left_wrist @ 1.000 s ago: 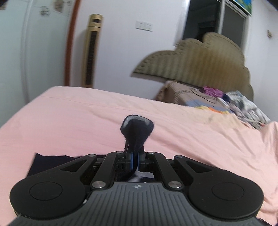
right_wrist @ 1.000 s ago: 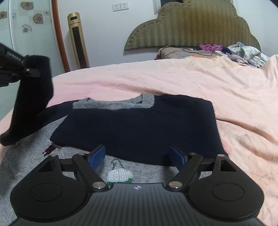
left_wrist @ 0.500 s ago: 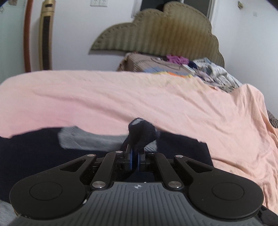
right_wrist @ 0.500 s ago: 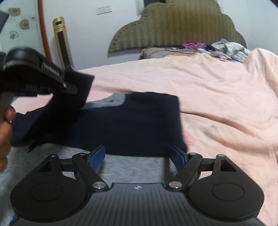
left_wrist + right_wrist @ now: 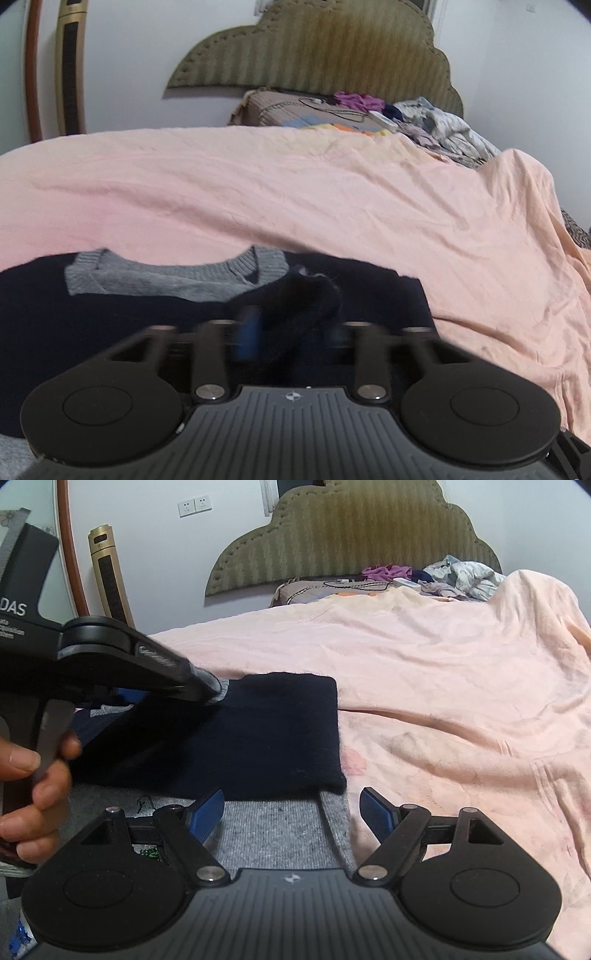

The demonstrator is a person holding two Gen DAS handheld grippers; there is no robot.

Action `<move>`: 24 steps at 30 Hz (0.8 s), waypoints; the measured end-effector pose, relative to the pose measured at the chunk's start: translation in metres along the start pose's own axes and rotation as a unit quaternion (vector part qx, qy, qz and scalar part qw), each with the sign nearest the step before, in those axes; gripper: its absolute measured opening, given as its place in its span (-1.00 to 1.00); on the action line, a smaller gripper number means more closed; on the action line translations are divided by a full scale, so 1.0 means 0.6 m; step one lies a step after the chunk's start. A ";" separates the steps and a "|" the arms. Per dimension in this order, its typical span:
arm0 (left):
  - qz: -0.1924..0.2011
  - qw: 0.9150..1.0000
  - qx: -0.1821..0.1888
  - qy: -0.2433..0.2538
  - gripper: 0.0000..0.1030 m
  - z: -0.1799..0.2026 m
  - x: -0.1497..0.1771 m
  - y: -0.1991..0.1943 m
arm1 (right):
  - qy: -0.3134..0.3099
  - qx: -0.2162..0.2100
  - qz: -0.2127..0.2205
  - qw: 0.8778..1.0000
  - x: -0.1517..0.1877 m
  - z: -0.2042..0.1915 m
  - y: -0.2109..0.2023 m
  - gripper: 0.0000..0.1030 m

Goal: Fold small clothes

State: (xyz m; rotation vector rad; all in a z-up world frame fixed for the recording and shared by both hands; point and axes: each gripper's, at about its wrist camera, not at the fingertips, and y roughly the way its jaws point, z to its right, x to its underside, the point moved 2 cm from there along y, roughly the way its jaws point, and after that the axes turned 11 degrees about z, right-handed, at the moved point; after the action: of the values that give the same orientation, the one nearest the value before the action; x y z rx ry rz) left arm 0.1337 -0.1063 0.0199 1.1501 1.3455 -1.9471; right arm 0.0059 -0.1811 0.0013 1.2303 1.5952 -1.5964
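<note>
A navy sweater (image 5: 110,317) with a grey collar (image 5: 177,273) lies flat on the pink bed sheet (image 5: 332,199). My left gripper (image 5: 291,332) hovers low over its chest, blurred, its jaws opening. The dark sleeve cuff (image 5: 306,299) lies loose between them. In the right wrist view the left gripper's body (image 5: 122,664) and the hand holding it (image 5: 33,786) reach in from the left over the navy fold (image 5: 273,734). My right gripper (image 5: 291,812) stands open above the sweater's grey lower part (image 5: 269,827), with nothing gripped.
An olive headboard (image 5: 351,535) stands at the far end, with a pillow (image 5: 288,110) and a heap of loose clothes (image 5: 436,122) below it. A gold tower fan (image 5: 109,572) stands by the wall at left. The sheet bunches into a ridge (image 5: 517,635) at right.
The left gripper carried the sleeve to the right and down across the sweater's chest, and its jaws have parted from the cuff. The right gripper drifted slightly right, still open.
</note>
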 end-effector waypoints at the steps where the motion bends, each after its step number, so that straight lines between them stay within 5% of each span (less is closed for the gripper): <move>1: 0.003 1.000 0.002 0.002 0.63 0.000 0.002 -0.002 | -0.001 0.001 0.000 1.000 0.001 0.001 -0.002 0.57; 6: 0.022 0.999 -0.008 0.036 0.82 0.002 0.004 -0.024 | 0.000 0.006 0.000 1.000 0.001 0.006 -0.005 0.57; 11: 0.060 0.997 -0.041 0.020 0.98 -0.046 -0.006 -0.076 | 0.001 -0.006 0.011 1.000 -0.016 0.003 -0.004 0.57; 19: 0.081 0.987 -0.141 0.010 0.99 -0.165 -0.001 -0.135 | 0.099 -0.152 -0.013 0.983 -0.061 -0.017 0.073 0.57; 24: 0.061 0.983 -0.169 -0.030 0.99 -0.233 0.011 -0.141 | 0.143 -0.176 -0.057 0.972 -0.077 -0.027 0.170 0.57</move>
State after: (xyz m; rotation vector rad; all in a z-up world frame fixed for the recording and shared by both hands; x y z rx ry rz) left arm 0.1139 0.0553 0.0349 0.9763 1.4685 -1.5787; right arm 0.1187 -0.1887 -0.0014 1.2302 2.0578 -1.1652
